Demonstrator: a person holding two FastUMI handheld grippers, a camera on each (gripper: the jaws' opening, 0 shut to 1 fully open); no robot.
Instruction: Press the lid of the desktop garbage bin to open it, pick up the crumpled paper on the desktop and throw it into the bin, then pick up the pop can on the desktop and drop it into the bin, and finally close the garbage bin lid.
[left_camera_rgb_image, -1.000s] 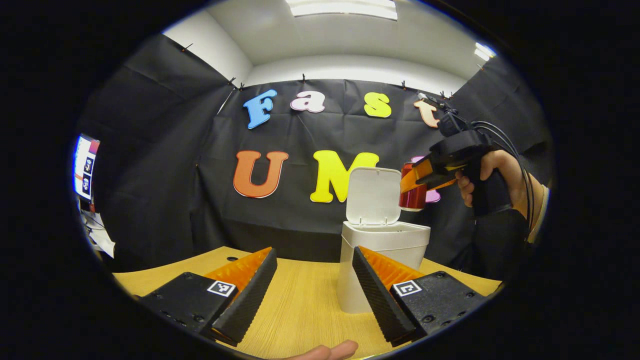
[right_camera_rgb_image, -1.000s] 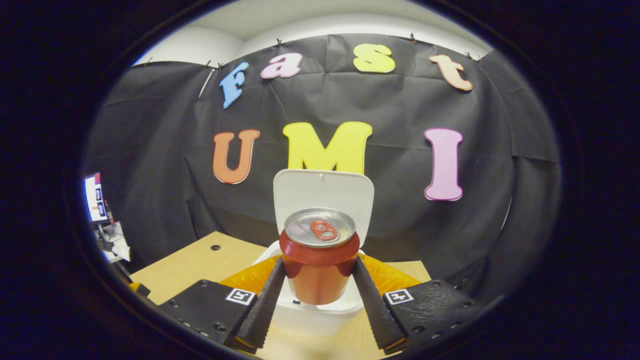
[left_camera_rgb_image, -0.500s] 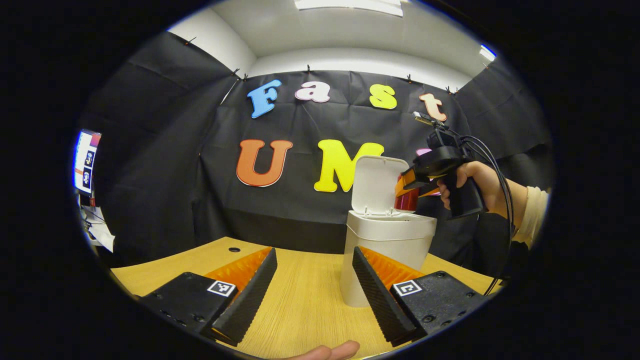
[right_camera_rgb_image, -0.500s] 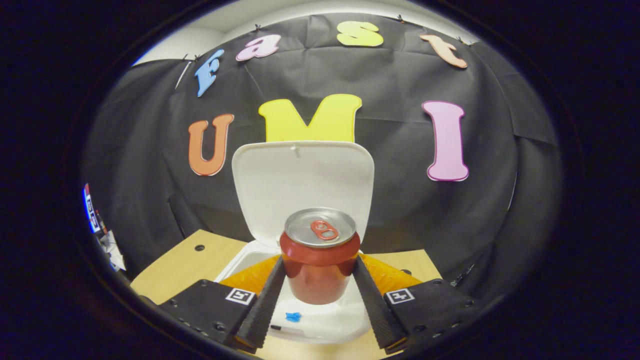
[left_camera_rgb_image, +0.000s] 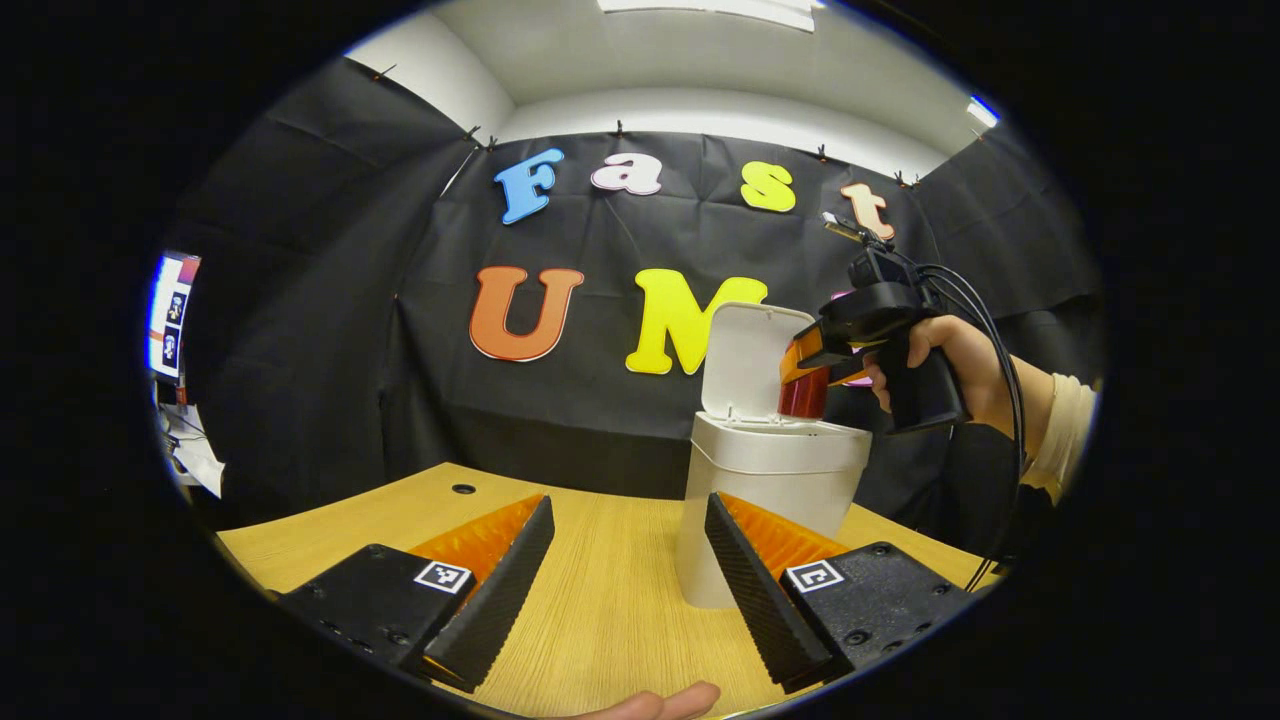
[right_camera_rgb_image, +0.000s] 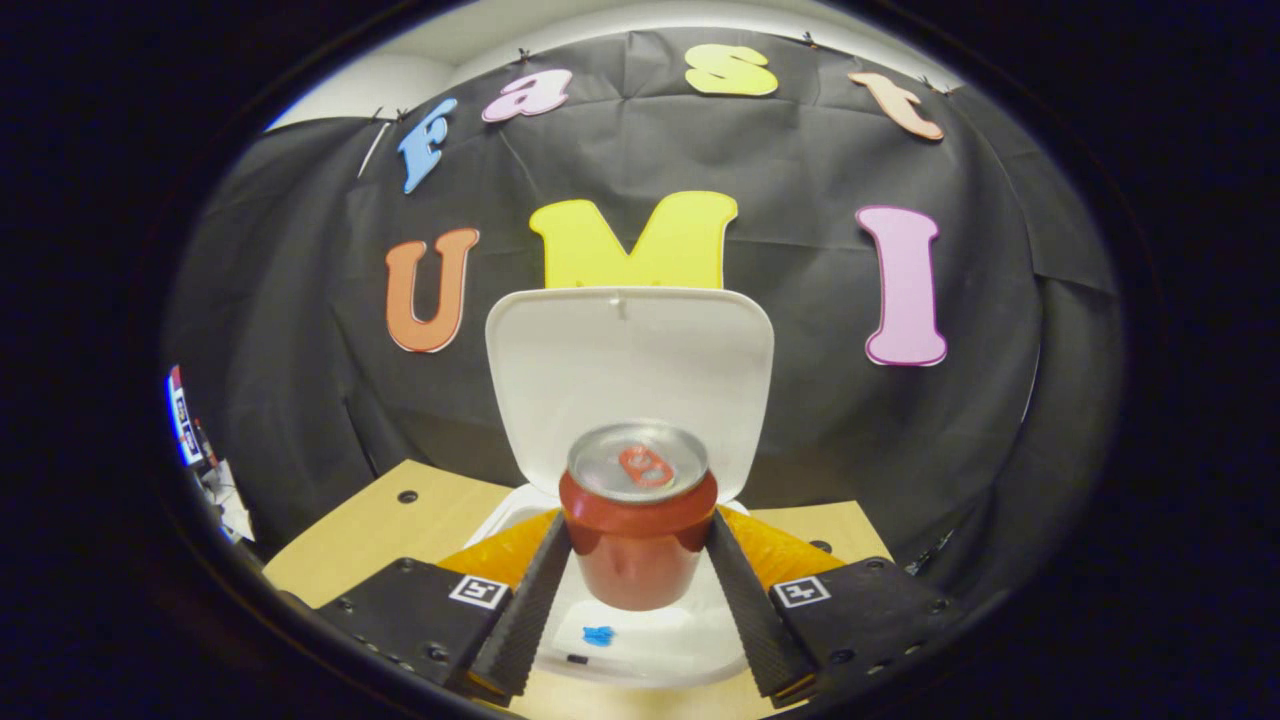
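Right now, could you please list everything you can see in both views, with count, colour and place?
Garbage bin: one, white, on the desk, lid up.
Pop can: one, red with silver top, upright over the bin's mouth.
Desk: one, light wood.
Screen: one, lit, far left.
Left tool: one, open, low over the desk.
Right tool: one, shut on the pop can.
Hand: one, holding the right tool.

Bright, even light falls from ceiling panels (left_camera_rgb_image: 710, 10). Fisheye bending curves the edges. The can (right_camera_rgb_image: 638, 515) top looks slightly blurred; shadows stay soft.
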